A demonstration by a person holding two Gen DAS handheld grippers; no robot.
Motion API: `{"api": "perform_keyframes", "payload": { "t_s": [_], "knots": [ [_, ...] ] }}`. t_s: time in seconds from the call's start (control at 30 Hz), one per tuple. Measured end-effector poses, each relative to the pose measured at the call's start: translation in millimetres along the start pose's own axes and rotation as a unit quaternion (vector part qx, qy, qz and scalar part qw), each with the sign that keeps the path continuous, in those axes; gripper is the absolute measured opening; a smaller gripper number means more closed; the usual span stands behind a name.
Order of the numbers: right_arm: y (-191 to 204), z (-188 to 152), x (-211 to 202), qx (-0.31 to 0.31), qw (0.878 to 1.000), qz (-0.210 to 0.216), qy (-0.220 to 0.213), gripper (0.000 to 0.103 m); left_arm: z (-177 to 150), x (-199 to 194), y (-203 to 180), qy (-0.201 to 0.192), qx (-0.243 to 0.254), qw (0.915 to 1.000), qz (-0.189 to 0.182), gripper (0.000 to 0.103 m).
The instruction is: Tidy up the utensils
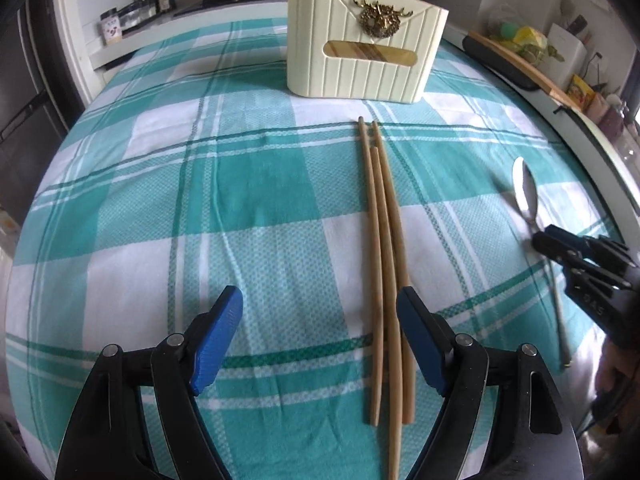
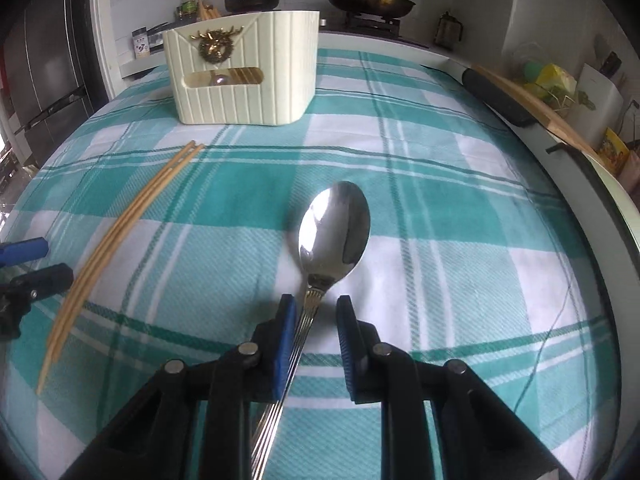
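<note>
The right gripper (image 2: 316, 312), jaws apart astride the spoon (image 2: 334, 232) neck on the checked cloth (image 2: 460, 240), should be closed squarely, perhaps lower; the left gripper (image 1: 320, 320) is held open beside the chopsticks (image 1: 382, 260), well short of the cream holder (image 1: 364, 40).

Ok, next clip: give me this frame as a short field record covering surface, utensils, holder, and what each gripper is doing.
surface: teal and white checked tablecloth
holder: cream ribbed utensil holder standing at the far side, chopsticks visible through its window
loose utensils: three wooden chopsticks lying together; one metal spoon to their right
left gripper: open, jaws straddling the near part of the chopsticks, not gripping
right gripper: open, spoon handle running between its fingers, against the left one
task state: chopsticks and spoon not yet in the holder
</note>
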State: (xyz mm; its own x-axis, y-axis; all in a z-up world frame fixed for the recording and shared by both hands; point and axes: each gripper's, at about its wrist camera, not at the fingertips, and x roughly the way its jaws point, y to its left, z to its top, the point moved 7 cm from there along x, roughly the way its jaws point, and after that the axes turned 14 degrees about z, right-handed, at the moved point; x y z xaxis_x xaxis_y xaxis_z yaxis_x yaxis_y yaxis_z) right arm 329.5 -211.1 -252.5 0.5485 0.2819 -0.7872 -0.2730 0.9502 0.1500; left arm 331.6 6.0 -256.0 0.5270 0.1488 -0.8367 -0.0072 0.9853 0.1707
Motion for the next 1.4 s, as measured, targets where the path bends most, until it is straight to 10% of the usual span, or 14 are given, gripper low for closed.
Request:
{"api": "perform_keyframes", "payload": {
  "t_s": [0.33,0.5,0.57,0.83,0.97,1.4],
  "knots": [
    [-6,-11,-9,-0.003,1.000,-0.001,-0.013,0.020,19,20,-2,0.004,-0.013,0.9992,0.038,0.089],
    [-6,-11,-9,-0.014,1.000,-0.007,-0.012,0.016,25,17,-1,-0.008,-0.015,0.9989,0.043,0.023],
    [-10,-11,-10,-0.011,1.000,-0.014,-0.013,0.013,23,16,2,-0.006,-0.025,0.9983,0.052,0.013],
    [-39,-17,-20,0.017,0.999,-0.041,-0.016,0.014,1,9,46,0.023,-0.125,0.9901,0.060,0.018],
    [-42,-22,-25,0.034,0.999,-0.015,-0.025,0.038,-6,0,55,0.024,-0.131,0.9911,0.006,0.046],
    [-43,-24,-36,0.051,0.998,0.002,-0.037,0.041,3,19,75,0.021,-0.081,0.9961,0.029,0.049]
  ]
}}
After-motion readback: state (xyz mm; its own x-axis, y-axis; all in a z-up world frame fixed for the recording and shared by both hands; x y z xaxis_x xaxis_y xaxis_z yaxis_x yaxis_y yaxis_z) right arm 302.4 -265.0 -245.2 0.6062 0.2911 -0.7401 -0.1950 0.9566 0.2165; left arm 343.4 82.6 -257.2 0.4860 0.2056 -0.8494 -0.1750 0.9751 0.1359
